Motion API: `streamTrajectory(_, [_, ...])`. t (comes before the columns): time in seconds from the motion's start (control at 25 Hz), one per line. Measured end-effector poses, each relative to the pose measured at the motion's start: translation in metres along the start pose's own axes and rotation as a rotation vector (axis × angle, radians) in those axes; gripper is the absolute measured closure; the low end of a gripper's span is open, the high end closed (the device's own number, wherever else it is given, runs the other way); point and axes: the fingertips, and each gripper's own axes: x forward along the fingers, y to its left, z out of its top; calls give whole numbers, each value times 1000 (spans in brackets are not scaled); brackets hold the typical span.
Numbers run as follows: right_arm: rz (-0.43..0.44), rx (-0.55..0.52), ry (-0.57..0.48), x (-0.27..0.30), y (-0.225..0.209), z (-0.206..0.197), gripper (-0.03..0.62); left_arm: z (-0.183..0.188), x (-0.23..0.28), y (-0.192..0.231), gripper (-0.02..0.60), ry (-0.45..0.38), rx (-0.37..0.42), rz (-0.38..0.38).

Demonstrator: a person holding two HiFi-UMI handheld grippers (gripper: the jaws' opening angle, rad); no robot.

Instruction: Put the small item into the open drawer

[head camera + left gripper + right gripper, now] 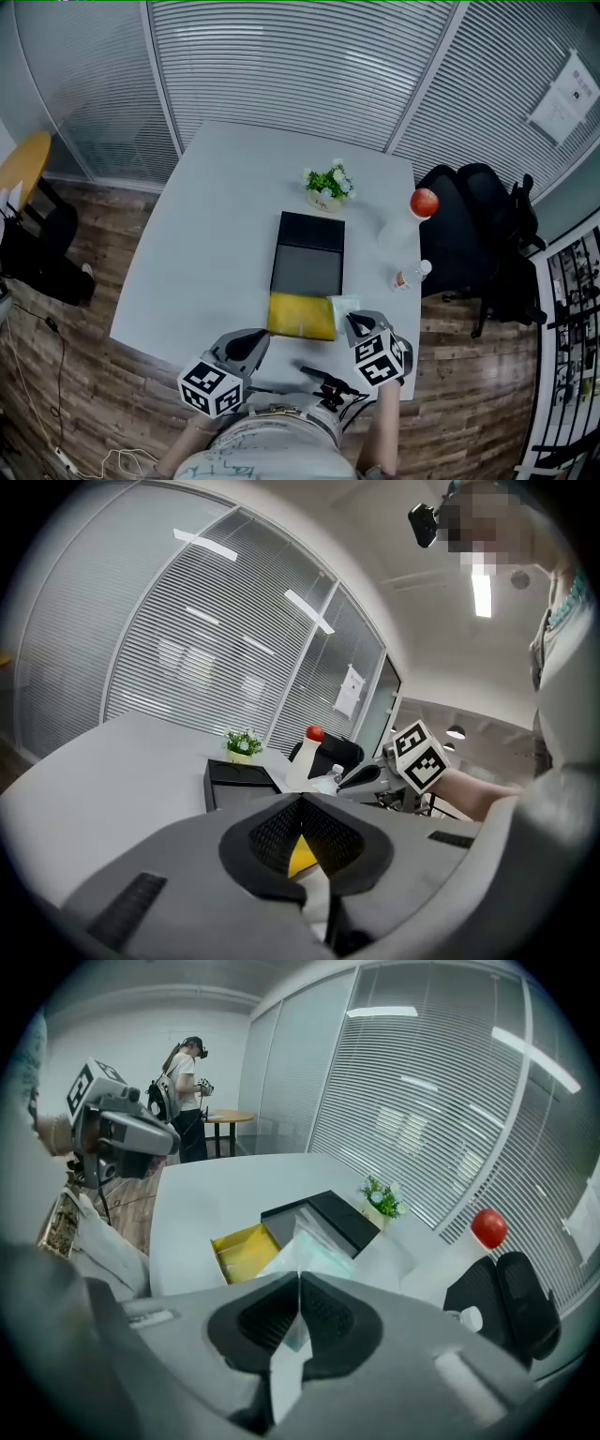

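White worktop (202, 244), seen from my side: a black drawer box (311, 246) sits near its middle, its long side running away from me. Its yellow drawer (302, 316) stands pulled out toward my edge of the worktop, open at the top. Just beyond the box stands a small potted plant (329, 185) with white flowers. To my right, a tall white bottle with a red cap (412, 216) stands near the worktop's far right edge. Nearer me on that side is a small clear bottle (411, 275) with a white cap, apart from the drawer box.
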Motion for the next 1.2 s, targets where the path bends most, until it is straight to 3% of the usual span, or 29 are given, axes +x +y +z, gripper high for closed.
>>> streamTrajectory(0.56, [47, -13, -23, 26, 43, 47, 585, 10, -20, 32, 584, 14, -2, -48])
streamTrajectory(1.2, [63, -3, -7, 44, 53, 52, 585, 14, -18, 42, 584, 30, 5, -95])
